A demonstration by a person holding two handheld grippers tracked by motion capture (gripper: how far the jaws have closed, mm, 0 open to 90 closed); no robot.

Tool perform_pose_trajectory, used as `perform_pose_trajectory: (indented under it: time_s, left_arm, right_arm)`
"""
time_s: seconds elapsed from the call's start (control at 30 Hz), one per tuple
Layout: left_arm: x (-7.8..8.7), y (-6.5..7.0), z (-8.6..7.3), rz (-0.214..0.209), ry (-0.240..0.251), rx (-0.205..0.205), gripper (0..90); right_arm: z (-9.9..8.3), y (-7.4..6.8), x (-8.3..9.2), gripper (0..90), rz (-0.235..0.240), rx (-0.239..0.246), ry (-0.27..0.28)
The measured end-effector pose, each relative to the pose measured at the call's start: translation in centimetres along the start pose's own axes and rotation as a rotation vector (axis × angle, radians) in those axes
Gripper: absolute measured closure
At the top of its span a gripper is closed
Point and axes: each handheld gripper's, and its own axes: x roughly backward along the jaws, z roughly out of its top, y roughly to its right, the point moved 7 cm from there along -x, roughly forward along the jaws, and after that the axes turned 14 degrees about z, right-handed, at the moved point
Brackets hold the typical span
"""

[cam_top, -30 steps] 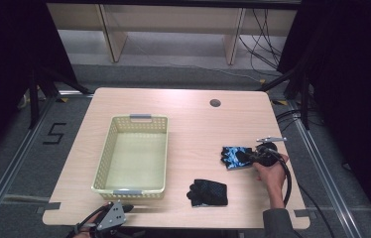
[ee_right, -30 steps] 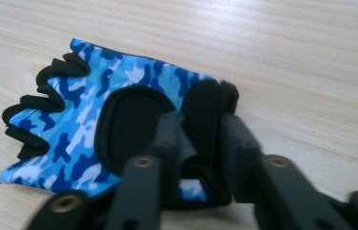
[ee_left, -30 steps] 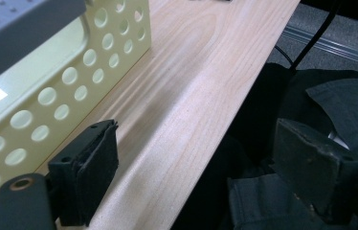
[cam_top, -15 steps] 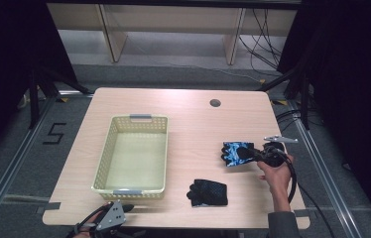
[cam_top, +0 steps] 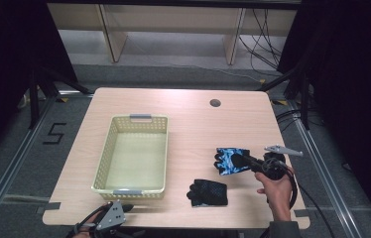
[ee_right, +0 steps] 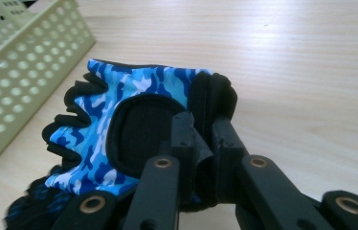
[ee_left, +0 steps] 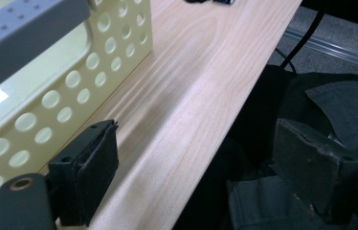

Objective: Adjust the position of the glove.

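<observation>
A blue camouflage glove (cam_top: 229,160) (ee_right: 119,96) lies right of the table's middle. My right gripper (cam_top: 243,161) (ee_right: 201,129) is shut on its black cuff, its jaws having just been closing with the cuff between them. The cuff end is raised slightly off the wood. A black glove (cam_top: 208,192) (ee_right: 28,203) lies on the table nearer the front edge. A pale yellow perforated basket (cam_top: 105,153) (ee_left: 72,86) (ee_right: 14,57) stands empty at the left. My left gripper (cam_top: 124,209) (ee_left: 196,167) hangs open at the front edge, beside the basket's near corner, holding nothing.
The light wooden table (cam_top: 198,124) has a round cable hole (cam_top: 215,103) near its far edge. A cable (cam_top: 292,191) loops from the right gripper over the table's right side. Dark cloth (ee_left: 320,110) lies beyond the front edge, under the left gripper.
The right hand has shifted a little right and toward the near edge, and the blue glove's cuff has come up with it. The left gripper has stayed put.
</observation>
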Motion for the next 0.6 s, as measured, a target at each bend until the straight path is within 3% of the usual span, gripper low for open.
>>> perform_pose_trajectory:
  time_s: [0.03,0.07,0.1,0.13,0.2,0.23,0.27,0.3,0.33,0.37,0.43,0.47,0.5,0.53,0.57,0.6]
  left_arm:
    - [0.1,0.1,0.0,-0.003,-0.013,0.025,15.6]
    - [-0.1,0.1,0.2,0.008,0.007,0.043,15.6]
    - [0.0,0.1,0.0,-0.013,-0.012,0.029,15.6]
    - [0.0,0.2,0.0,0.005,0.003,0.034,15.6]
    - [0.0,0.3,0.0,-0.002,0.003,0.055,15.6]
    - [-0.1,0.3,0.1,-0.002,0.011,0.053,15.6]
    - [0.0,0.2,0.2,-0.008,0.008,0.05,15.6]
    - [0.1,0.2,0.1,-0.013,-0.006,0.037,15.6]
    - [-0.1,0.2,0.0,0.002,-0.001,0.041,15.6]
    - [0.0,0.1,0.0,-0.005,-0.008,0.014,15.5]
    - [0.0,0.2,0.1,0.0,0.004,0.025,15.5]
    - [-0.1,0.4,0.2,-0.006,0.011,0.051,15.6]
    - [0.0,0.4,0.1,-0.015,-0.017,0.046,16.1]
    - [-0.2,0.7,0.1,-0.012,-0.004,0.058,17.7]
    - [-0.3,1.1,0.1,-0.024,-0.012,0.048,19.9]
    - [-0.4,1.6,0.3,-0.036,-0.009,0.044,20.1]
  right_arm:
    - [-0.2,-0.5,-0.1,82.7,0.016,0.005,0.02]
    - [-0.5,-1.0,-0.2,82.7,0.026,0.003,0.029]
    - [-0.8,-1.6,-0.1,82.7,0.046,-0.007,0.03]
    - [-1.0,-2.0,-0.2,82.7,0.04,-0.006,0.032]
    - [-1.6,-2.9,-0.1,82.6,0.05,-0.008,0.027]
    - [-1.9,-3.5,-0.2,82.6,0.059,-0.032,0.041]
    - [-2.2,-3.6,-0.1,82.6,0.053,-0.012,0.026]
    - [-2.5,-4.1,-0.2,82.6,0.076,-0.017,0.038]
    - [-2.8,-4.3,-0.2,82.6,0.067,-0.01,0.02]
    - [-3.0,-4.7,-0.2,82.5,0.074,-0.019,0.026]
    - [-3.3,-5.2,-0.3,82.6,0.08,-0.018,0.031]
    - [-3.5,-5.4,-0.3,82.5,0.083,-0.007,0.019]
    - [-3.7,-5.7,-0.4,82.5,0.086,-0.005,0.025]
    - [-3.9,-5.9,-0.4,82.5,0.093,-0.002,0.016]
    - [-4.2,-6.5,-0.4,82.5,0.095,-0.044,0.009]
    - [-4.2,-6.3,-0.6,82.5,0.094,-0.001,0.012]
